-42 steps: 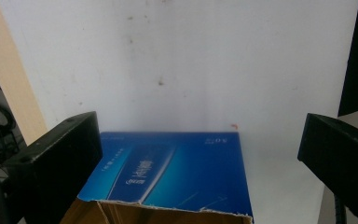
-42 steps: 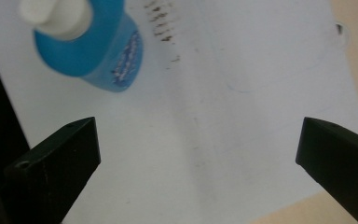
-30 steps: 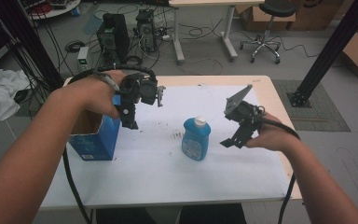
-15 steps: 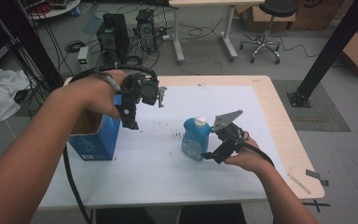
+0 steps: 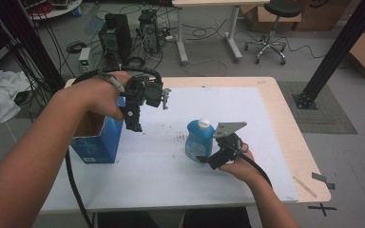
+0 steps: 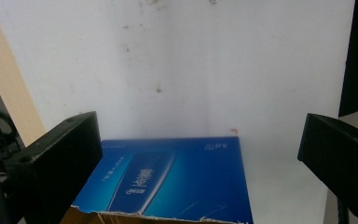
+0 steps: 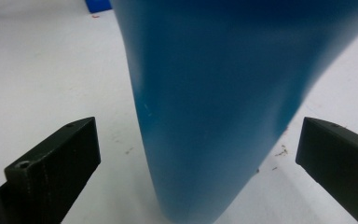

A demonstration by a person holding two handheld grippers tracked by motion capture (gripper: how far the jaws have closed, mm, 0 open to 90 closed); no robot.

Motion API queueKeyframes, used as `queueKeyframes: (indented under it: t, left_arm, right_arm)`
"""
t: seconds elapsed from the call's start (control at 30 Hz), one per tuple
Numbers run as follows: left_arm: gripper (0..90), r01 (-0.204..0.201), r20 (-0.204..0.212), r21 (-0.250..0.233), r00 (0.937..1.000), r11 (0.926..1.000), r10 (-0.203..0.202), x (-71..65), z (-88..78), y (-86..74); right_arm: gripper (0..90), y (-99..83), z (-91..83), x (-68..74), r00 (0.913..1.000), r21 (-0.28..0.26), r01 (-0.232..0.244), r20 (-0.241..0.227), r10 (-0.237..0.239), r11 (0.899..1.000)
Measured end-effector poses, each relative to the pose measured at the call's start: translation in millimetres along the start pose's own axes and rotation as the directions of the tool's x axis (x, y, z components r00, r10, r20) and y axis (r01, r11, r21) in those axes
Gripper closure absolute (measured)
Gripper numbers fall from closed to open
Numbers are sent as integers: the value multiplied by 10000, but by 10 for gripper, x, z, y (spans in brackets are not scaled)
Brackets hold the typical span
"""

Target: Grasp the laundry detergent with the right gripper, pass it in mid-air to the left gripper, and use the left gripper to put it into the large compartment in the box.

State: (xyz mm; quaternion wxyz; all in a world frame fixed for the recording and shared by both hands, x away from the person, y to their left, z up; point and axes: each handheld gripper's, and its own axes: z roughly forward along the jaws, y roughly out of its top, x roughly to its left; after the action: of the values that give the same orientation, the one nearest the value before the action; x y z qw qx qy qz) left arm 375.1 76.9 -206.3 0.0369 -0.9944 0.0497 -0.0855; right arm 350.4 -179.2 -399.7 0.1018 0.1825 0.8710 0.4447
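Note:
A blue bottle with a white cap stands upright on the white sheet near the table's middle. My right gripper is open, low at the bottle's right side. In the right gripper view the blue bottle stands close between the two wide-apart jaws, touching neither. My left gripper hangs open above the right edge of an open blue cardboard box. In the left gripper view the blue box lies below and between the spread jaws.
The white sheet covers most of the wooden table. Small dark specks lie on the sheet left of the bottle. Beyond the table stand computer towers, cables, a stool and a black post.
My right gripper has come down and to the left from the table's right side, ending low beside the bottle. My left gripper has stayed over the box.

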Motion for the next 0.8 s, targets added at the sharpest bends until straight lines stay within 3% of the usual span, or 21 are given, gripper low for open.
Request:
queueKeyframes:
  t: [0.1, 0.23, 0.37, 0.43, 0.63, 0.67, 0.8]
  left_arm:
    - [1, 17, -7, -4, 10000, 10000, -17, -8, 0, 1]
    - [1, -2, -5, 27, 10000, 10000, 2, -7, -4, -2]
    - [1, 3, -2, 32, 10000, 10000, -3, -11, -10, -1]
    - [1, -8, -35, -42, 10000, 10000, 8, -18, -10, 0]
    - [1, -5, -31, -25, 10000, 10000, 5, -19, -10, 1]
    - [1, -19, -13, 20, 10000, 10000, 19, -18, -13, 4]
    - [1, -39, -27, 27, 10000, 10000, 39, -22, -11, 14]
  right_arm:
    - [0, -23, 32, 26, 9998, -153, 83, 178, -80, 9998]
    - [0, -79, 85, 41, 9987, -762, -219, 438, 253, 9969]
    - [0, -105, 117, 41, 9974, -959, -285, 629, 346, 9950]
    - [0, -130, 140, 36, 9956, -1261, -479, 739, 575, 9909]
    - [0, -149, 180, 54, 9929, -1557, -490, 992, 650, 9866]
    - [0, -157, 190, 45, 9906, -1795, -662, 1058, 862, 9815]
    - [0, -161, 205, 50, 9891, -2100, -680, 1135, 934, 9753]
